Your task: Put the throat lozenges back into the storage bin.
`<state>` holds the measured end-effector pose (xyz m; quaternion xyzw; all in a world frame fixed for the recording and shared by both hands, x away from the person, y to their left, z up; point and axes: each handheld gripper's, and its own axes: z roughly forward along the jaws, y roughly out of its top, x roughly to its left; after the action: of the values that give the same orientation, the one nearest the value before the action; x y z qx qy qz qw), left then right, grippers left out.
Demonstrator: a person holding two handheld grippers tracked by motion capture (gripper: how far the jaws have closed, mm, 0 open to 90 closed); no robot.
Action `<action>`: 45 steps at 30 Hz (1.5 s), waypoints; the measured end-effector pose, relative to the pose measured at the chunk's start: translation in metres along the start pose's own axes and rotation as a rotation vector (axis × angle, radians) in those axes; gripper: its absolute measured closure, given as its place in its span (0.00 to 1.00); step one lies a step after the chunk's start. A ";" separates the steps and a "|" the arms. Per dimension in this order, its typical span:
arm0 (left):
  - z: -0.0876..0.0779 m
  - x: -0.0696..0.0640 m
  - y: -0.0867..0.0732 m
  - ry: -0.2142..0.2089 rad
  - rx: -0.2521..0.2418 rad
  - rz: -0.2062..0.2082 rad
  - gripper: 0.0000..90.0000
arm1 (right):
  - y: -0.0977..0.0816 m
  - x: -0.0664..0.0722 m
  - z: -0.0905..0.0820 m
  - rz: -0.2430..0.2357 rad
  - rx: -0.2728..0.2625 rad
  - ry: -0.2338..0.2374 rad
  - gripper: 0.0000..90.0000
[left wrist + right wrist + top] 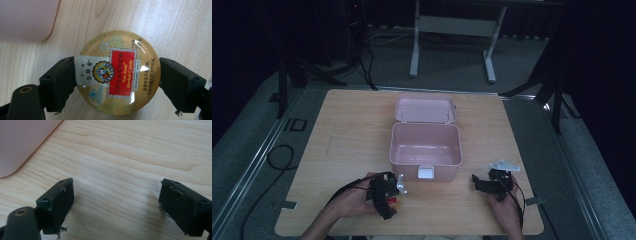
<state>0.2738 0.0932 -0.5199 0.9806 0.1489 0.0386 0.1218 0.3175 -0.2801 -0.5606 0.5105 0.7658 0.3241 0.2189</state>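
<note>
Centrally, the left gripper view shows a round candy tin (117, 72), gold with a pale floral pattern, bearing a red panel lettered "Nin Jiom Herbal Candy", a white panel with a circular emblem, and columns of small print along one edge. Being circular, the tin has no long axis; its lid faces the camera, and its lettering runs sideways in that view, reading from bottom to top. The left gripper (117, 82) clasps the tin, one black jaw pressed to each side of its rim, just above the wooden table (175, 30). From the high view, this gripper (387, 192) lies at the table's near edge, just in front of the open pink box (426, 145). The right gripper (116, 205) is spread wide with nothing between its jaws, close over bare wood, right of the box (22, 142).
</note>
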 end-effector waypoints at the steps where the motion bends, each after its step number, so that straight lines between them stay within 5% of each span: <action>1: 0.000 0.000 0.000 -0.001 0.001 -0.001 0.19 | 0.000 0.000 0.000 0.000 0.000 0.000 0.14; 22: 0.000 -0.001 0.006 -0.007 0.053 0.041 0.22 | 0.000 0.000 0.000 0.000 0.000 0.000 0.14; 45: -0.008 0.000 0.000 0.001 0.148 0.031 0.23 | 0.000 0.000 0.000 0.000 0.000 0.000 0.14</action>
<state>0.2724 0.0954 -0.5119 0.9890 0.1363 0.0299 0.0483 0.3175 -0.2802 -0.5606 0.5105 0.7658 0.3241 0.2189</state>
